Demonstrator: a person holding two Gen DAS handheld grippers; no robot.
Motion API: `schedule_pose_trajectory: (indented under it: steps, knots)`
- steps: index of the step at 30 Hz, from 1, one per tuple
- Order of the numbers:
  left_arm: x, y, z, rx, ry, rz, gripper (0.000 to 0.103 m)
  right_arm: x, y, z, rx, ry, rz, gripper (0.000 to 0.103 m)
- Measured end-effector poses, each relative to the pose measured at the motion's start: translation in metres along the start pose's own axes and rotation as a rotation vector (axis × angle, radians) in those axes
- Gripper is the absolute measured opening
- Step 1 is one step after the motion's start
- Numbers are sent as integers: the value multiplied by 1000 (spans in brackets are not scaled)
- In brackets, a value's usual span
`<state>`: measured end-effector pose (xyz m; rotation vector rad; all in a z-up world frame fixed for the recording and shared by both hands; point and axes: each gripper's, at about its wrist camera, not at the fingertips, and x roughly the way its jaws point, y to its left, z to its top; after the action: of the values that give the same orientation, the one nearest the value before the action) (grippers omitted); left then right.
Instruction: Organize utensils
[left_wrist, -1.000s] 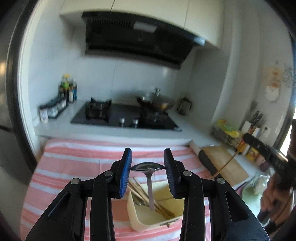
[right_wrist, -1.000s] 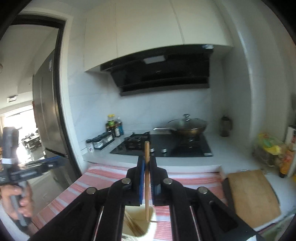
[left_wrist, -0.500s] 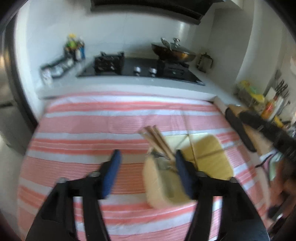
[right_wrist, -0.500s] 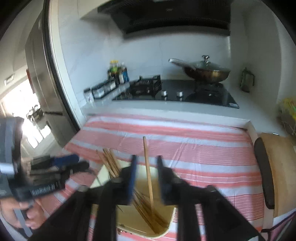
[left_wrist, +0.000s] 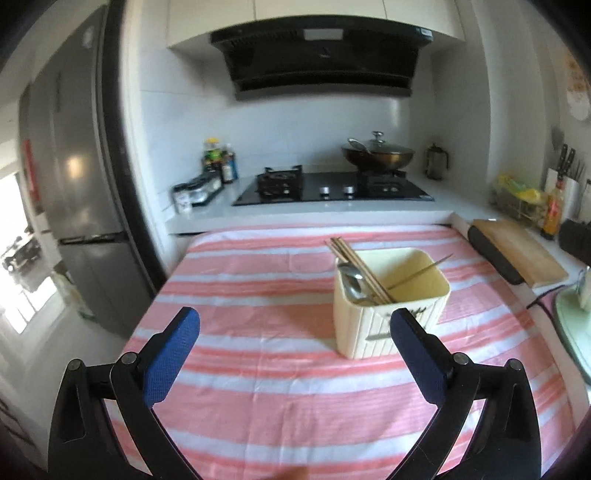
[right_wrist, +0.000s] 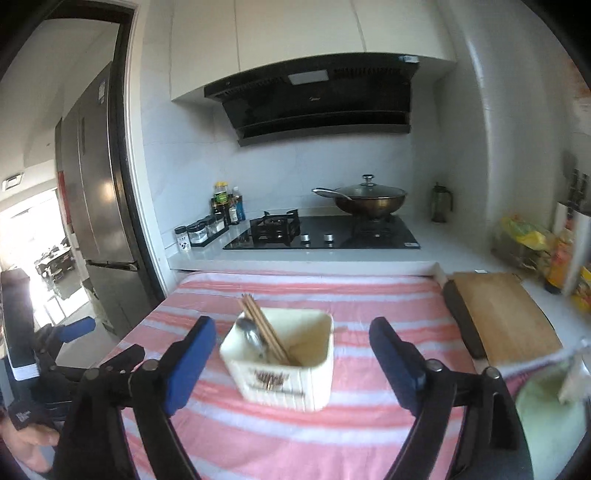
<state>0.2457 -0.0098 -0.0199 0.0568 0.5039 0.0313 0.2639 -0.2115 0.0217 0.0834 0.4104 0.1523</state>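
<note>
A cream utensil holder (left_wrist: 391, 302) stands on the pink striped cloth (left_wrist: 258, 369); it also shows in the right wrist view (right_wrist: 282, 358). In it lean wooden chopsticks (left_wrist: 356, 266) and metal spoons (left_wrist: 351, 280), seen in the right wrist view too as chopsticks (right_wrist: 264, 328) and a spoon (right_wrist: 253, 338). My left gripper (left_wrist: 293, 350) is open and empty, pulled back in front of the holder. My right gripper (right_wrist: 291, 358) is open and empty, its jaws wide on either side of the holder and nearer to me. The left gripper also shows at the right wrist view's left edge (right_wrist: 74, 330).
A wooden cutting board (right_wrist: 506, 314) lies right of the cloth. A pale green dish (right_wrist: 550, 413) sits at the near right. Behind are the hob (left_wrist: 332, 186) with a lidded wok (left_wrist: 378, 155), spice jars (left_wrist: 197, 188), and a fridge (left_wrist: 85, 184) at left.
Both grippers let go of their utensils, a spoon from the left and a chopstick from the right, which now sit in the holder. Both opened wide and drew back from it.
</note>
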Motion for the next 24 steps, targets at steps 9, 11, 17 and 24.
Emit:
schedule_pose_trajectory:
  steps: [9, 11, 17, 24]
  knots:
    - [-35, 4, -21, 4, -5, 22, 103, -49, 33, -31, -98, -4, -48, 103]
    - [-40, 6, -23, -11, -1, -6, 103, -53, 35, -33, -99, 4, -48, 103]
    - [-54, 5, -24, -6, -7, 2, 103, -58, 40, -34, -94, 40, -100, 103]
    - [-70, 7, -20, -5, -8, -3, 103, -66, 42, -33, -87, 42, -109, 103]
